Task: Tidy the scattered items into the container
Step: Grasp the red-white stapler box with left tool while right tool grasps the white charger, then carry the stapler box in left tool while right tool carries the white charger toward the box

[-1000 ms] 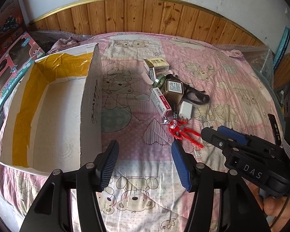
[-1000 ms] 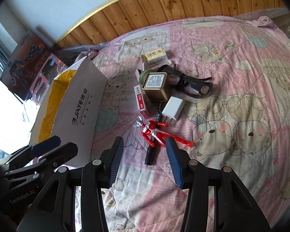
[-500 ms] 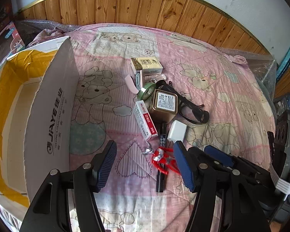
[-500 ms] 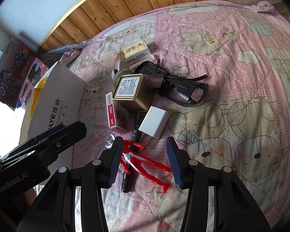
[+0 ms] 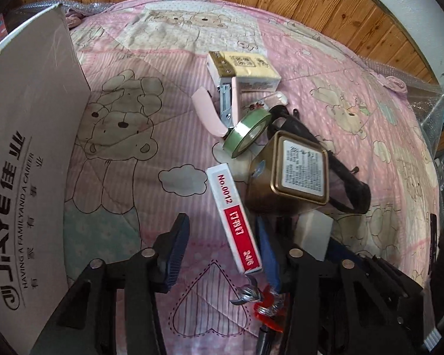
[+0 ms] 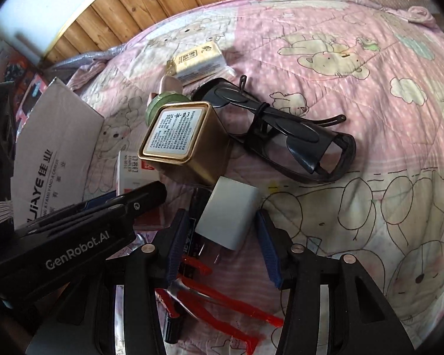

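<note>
Both grippers have advanced low over the quilt (image 6: 370, 59). Left gripper (image 5: 222, 248), jaws open, straddles the staple box (image 5: 233, 219); right gripper (image 6: 222, 251), jaws open, flanks the charger (image 6: 228, 213). Carton (image 5: 29, 162) stands left.

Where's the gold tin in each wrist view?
Left wrist: gold tin sits right of centre, tipped on its side, label facing the camera, beyond the red-and-white box.
Right wrist: tin sits left of centre, above the white charger.
Shared landmark: the black glasses, touching the tin's far side.
</note>
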